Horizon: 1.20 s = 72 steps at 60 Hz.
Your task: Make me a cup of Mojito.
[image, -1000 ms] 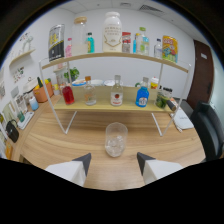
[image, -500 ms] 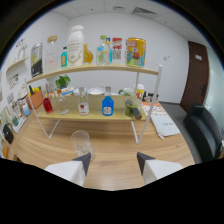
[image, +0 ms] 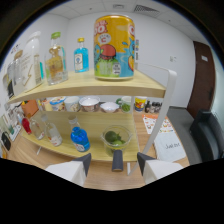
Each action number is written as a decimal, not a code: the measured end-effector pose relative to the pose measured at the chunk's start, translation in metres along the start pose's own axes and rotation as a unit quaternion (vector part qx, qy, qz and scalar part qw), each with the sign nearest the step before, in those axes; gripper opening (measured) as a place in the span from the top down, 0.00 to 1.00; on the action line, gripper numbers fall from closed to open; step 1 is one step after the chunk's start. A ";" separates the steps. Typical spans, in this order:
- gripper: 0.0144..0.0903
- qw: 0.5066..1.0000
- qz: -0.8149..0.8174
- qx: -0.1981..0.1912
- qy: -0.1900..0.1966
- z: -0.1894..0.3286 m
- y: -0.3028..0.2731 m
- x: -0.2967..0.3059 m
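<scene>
Change: over the last second the view has swung right and closed in on the shelf unit (image: 150,90); the drinking glass that stood on the tabletop just ahead of the claw is out of sight now, and the upper shelf fills most of the view
Meaning: I judge this a reach for an ingredient, the empty glass left behind; the drink itself is not yet begun
Claw: claw (image: 114,164) open wide, nothing between its two fingers, held low before the lower shelf
Task's thing: glass bowl of limes (image: 115,137) on the lower shelf, just beyond the fingers and nearly between them
Limes: two or three green ones, hard to tell apart
Dark stopper-like piece: one (image: 118,160), in front of the bowl, between the fingertips
Blue bottles: two, a squat blue bottle (image: 80,139) beside the bowl and a tall blue bottle (image: 80,55) above
Yellow canister: one (image: 114,46), large, on the upper shelf
Clear bottles: several further left, count uncertain
Small tubs: about four (image: 90,104) in a row at the back
</scene>
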 end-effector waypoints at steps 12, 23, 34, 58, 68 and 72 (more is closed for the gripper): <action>0.34 0.999 0.007 -0.035 -0.010 0.028 0.007 0.006; 0.71 0.998 0.008 -0.056 -0.019 0.034 0.011 0.004; 0.95 0.998 -0.001 -0.065 -0.006 0.033 0.013 0.008; 0.98 0.999 0.017 -0.034 0.005 -0.001 0.000 0.004; 0.97 1.000 0.027 -0.011 0.011 -0.038 0.003 -0.015; 0.98 0.999 0.028 -0.015 0.012 -0.048 0.015 -0.027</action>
